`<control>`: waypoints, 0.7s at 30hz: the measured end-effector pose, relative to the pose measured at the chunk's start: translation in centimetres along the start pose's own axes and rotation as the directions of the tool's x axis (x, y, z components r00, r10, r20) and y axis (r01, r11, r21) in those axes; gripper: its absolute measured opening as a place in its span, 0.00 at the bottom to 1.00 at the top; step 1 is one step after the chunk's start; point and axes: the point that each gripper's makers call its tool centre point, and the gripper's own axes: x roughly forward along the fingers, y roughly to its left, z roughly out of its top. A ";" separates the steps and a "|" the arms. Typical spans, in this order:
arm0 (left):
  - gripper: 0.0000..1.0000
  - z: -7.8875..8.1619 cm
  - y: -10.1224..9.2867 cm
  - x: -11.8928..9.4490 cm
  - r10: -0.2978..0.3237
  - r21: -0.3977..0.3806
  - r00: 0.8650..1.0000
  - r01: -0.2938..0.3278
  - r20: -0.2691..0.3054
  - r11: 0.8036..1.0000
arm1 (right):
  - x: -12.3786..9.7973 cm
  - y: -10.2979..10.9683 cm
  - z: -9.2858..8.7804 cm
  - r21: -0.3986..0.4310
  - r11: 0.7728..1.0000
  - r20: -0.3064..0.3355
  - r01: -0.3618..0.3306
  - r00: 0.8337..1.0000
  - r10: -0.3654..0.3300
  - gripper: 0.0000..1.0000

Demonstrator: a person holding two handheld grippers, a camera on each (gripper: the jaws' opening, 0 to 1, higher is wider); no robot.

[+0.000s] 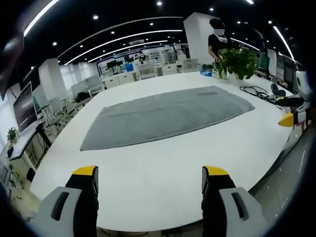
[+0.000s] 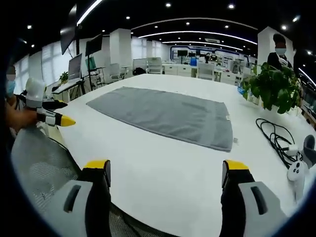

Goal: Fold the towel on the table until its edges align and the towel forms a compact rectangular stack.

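Towel (image 1: 168, 116) lies flat on the table (image 1: 163, 168), well beyond both tongs, left (image 1: 150, 180) and right (image 2: 168, 173), each spread apart

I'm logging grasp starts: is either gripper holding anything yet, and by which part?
Nothing is held. The left gripper and the right gripper are both open above the table, short of the flat grey towel.

Towel (image 1: 168, 116) plain grey, no pattern. Table (image 1: 163, 168) white. My tongs: grey jaws, black inner faces, yellow tips. Plant (image 2: 270, 88) green. Cable (image 2: 274, 134) black.
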 end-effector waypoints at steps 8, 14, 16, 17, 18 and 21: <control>0.89 0.0 0.2 -0.1 0.018 -0.013 1.000 -0.018 0.000 1.000 | 0.4 -0.2 0.1 0.009 1.000 0.020 -0.021 1.000 0.020 0.95; 0.89 -0.2 0.2 0.0 0.019 -0.004 1.000 -0.019 -0.015 1.000 | 0.3 -0.1 -0.3 0.018 1.000 -0.001 -0.014 1.000 0.015 0.94; 0.89 -0.5 0.3 0.0 0.027 0.010 0.999 -0.027 -0.026 1.000 | 0.3 0.0 -0.2 0.014 1.000 0.004 -0.014 1.000 0.014 0.95; 0.89 -0.4 0.3 0.1 0.027 0.015 0.999 -0.027 -0.023 1.000 | 0.3 0.0 -0.2 0.018 1.000 0.004 -0.018 1.000 0.018 0.95; 0.89 -0.2 0.4 0.1 0.031 0.017 0.999 -0.030 -0.015 0.999 | 0.4 0.2 -0.2 0.024 0.999 0.004 -0.024 1.000 0.024 0.95; 0.89 -0.1 0.6 -0.1 0.041 -0.001 0.999 -0.041 -0.006 0.999 | 0.2 0.1 0.1 0.030 0.999 0.021 -0.024 1.000 0.023 0.95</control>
